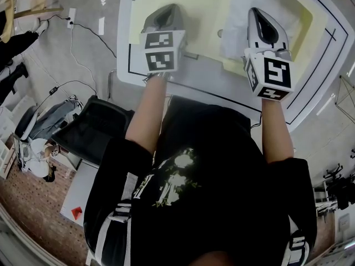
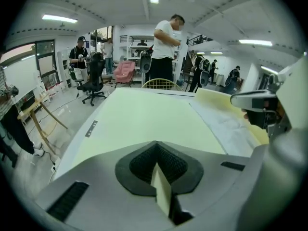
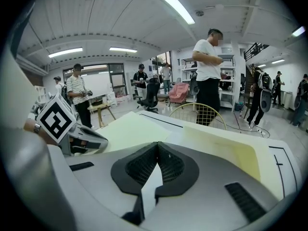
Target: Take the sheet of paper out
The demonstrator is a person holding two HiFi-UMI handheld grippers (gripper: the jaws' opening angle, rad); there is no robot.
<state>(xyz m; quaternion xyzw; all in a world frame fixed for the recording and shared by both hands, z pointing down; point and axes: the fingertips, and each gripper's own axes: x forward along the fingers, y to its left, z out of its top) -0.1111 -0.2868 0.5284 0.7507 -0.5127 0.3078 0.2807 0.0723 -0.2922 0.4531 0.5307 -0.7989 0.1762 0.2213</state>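
A large pale yellow sheet of paper (image 1: pixel 183 10) lies flat on the white table (image 1: pixel 310 87). In the left gripper view the sheet (image 2: pixel 139 117) stretches ahead, and a pale yellow edge stands pinched between the jaws of my left gripper (image 2: pixel 157 161). My left gripper (image 1: pixel 163 15) hovers over the sheet's near edge. A crinkled whitish clear sleeve (image 1: pixel 233 35) lies to the right, over a deeper yellow folder (image 1: pixel 294 15). My right gripper (image 1: pixel 262 21) is shut, with a white strip of the sleeve caught between the jaws of that gripper (image 3: pixel 155 165).
Black border lines (image 1: pixel 327 37) run round the table's top. An office chair (image 1: pixel 91 134) stands to my left, with cables on the floor (image 1: pixel 77 26). Across the table there are a wire chair (image 3: pixel 199 114) and several people standing.
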